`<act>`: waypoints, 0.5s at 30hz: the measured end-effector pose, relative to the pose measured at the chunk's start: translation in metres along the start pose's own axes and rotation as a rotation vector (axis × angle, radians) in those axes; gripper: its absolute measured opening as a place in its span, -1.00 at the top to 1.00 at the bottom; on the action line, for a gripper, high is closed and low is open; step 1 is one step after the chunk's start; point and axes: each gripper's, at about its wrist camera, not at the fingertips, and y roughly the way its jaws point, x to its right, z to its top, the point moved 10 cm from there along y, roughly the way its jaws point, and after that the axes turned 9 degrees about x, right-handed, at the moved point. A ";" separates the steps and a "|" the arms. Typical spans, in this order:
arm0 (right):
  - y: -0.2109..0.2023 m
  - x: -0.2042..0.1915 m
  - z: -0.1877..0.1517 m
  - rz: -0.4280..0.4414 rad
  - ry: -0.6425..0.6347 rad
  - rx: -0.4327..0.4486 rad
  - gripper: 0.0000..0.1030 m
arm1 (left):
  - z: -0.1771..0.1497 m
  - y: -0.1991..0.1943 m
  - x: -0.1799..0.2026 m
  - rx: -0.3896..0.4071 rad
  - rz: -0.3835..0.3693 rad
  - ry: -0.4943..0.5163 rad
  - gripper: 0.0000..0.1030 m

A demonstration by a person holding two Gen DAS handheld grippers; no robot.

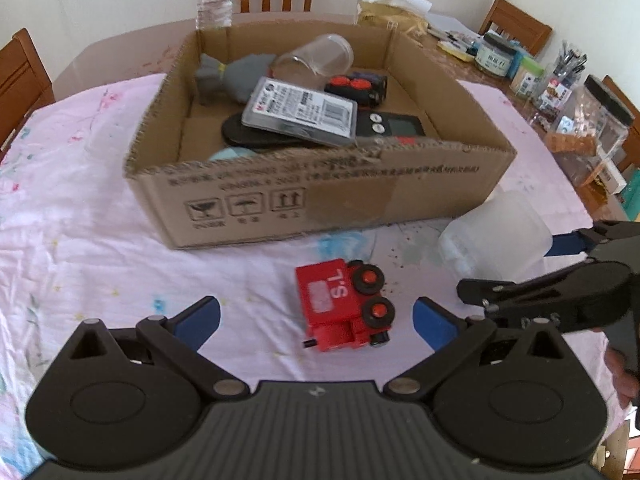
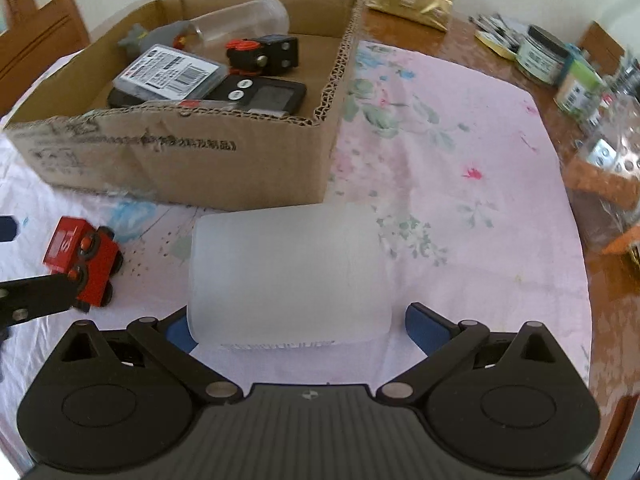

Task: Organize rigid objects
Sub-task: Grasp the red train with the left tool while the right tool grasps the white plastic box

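The right gripper is standing wide open around the near end of a frosted plastic cup lying on its side on the worktop, its left pad close against the wall while a gap shows at the right. If the jaws close unevenly, the smooth round cup is likely rolling away toward 3 o'clock. The left gripper, also spread open and empty, is framing the red toy train at 12 o'clock, and lifting either thing low is risking a knock on the cardboard box wall beyond.

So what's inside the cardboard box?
Open brown cardboard box: clear plastic jar, grey cloth bundle, labelled clear case, black-and-red toy car, black timer. The bottom is mostly covered.
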 end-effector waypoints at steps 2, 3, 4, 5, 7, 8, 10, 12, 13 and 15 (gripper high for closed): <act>0.000 0.000 0.000 0.016 -0.022 0.010 -1.00 | -0.002 0.007 0.003 -0.006 0.012 -0.006 -0.98; 0.000 0.000 0.000 0.023 -0.031 0.014 -1.00 | -0.004 0.010 0.004 -0.009 0.019 -0.003 -0.98; -0.001 0.000 0.000 0.030 -0.040 0.018 -1.00 | -0.005 0.012 0.004 -0.012 0.029 0.001 -0.98; -0.001 0.000 -0.001 0.035 -0.047 0.022 -1.00 | -0.006 0.014 0.004 -0.015 0.042 0.007 -0.98; -0.001 0.000 0.000 0.045 -0.058 0.024 -1.00 | -0.009 0.017 0.000 -0.023 0.071 0.023 -0.98; -0.001 0.000 0.000 0.048 -0.063 0.024 -1.00 | -0.011 0.017 -0.003 -0.026 0.092 0.032 -0.99; 0.000 0.001 0.000 0.054 -0.070 0.026 -1.00 | -0.013 0.015 -0.010 -0.028 0.101 0.040 -0.99; 0.000 0.000 0.000 0.059 -0.076 0.030 -1.00 | -0.015 0.014 -0.016 -0.027 0.104 0.041 -0.99; -0.001 0.000 0.000 0.060 -0.077 0.031 -1.00 | -0.015 0.014 -0.018 -0.026 0.100 0.045 -0.99; -0.001 0.000 0.000 0.061 -0.079 0.034 -1.00 | -0.015 0.015 -0.018 -0.019 0.087 0.057 -0.97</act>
